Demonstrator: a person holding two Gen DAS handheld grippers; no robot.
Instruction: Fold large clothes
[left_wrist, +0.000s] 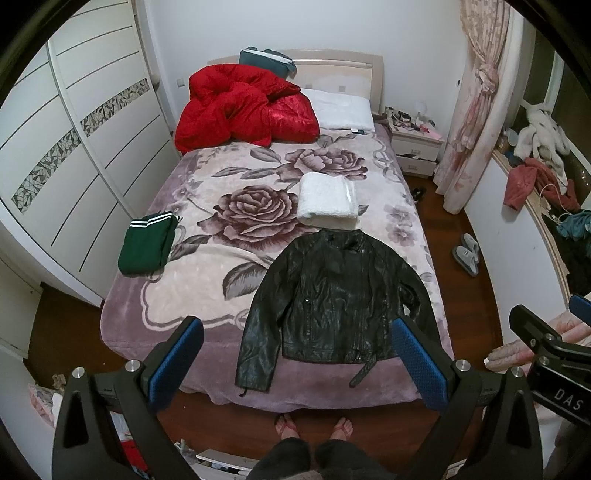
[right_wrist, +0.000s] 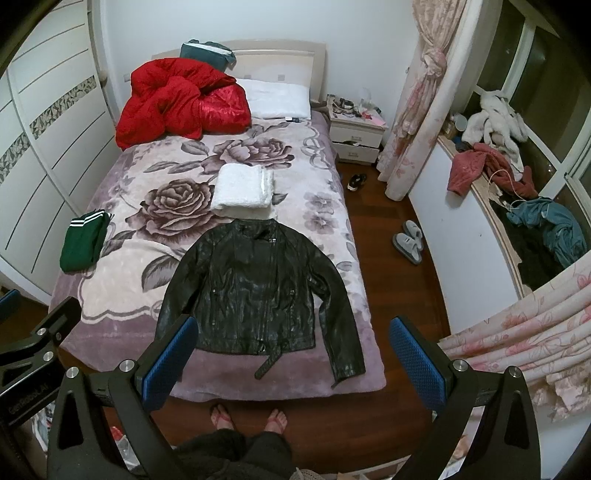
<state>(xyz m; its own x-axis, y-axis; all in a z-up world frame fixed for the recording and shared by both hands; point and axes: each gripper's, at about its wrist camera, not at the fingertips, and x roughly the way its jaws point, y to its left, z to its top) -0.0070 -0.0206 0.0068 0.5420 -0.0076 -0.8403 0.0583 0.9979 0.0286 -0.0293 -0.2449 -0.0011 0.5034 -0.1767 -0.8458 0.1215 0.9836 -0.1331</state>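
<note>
A black leather jacket (left_wrist: 332, 299) (right_wrist: 255, 295) lies spread flat, front up, sleeves out, at the foot of the bed (left_wrist: 192, 295) (right_wrist: 122, 295). Its belt strap hangs toward the bed's edge. Both grippers hover high above the foot of the bed, well clear of the jacket. My left gripper (left_wrist: 295, 354) is open and holds nothing, its blue pads (left_wrist: 417, 365) far apart. My right gripper (right_wrist: 295, 354) is open too, with nothing between its pads (right_wrist: 417, 362). The right gripper's body also shows at the right edge of the left wrist view.
A folded white fleece (left_wrist: 328, 201) (right_wrist: 243, 192) sits just beyond the jacket's collar. A folded green garment (left_wrist: 147, 245) (right_wrist: 83, 245) lies at the bed's left side. A red quilt (left_wrist: 243, 107) and pillow fill the head. A person's feet (left_wrist: 314, 428) stand on the wooden floor; slippers (right_wrist: 408, 242) lie right.
</note>
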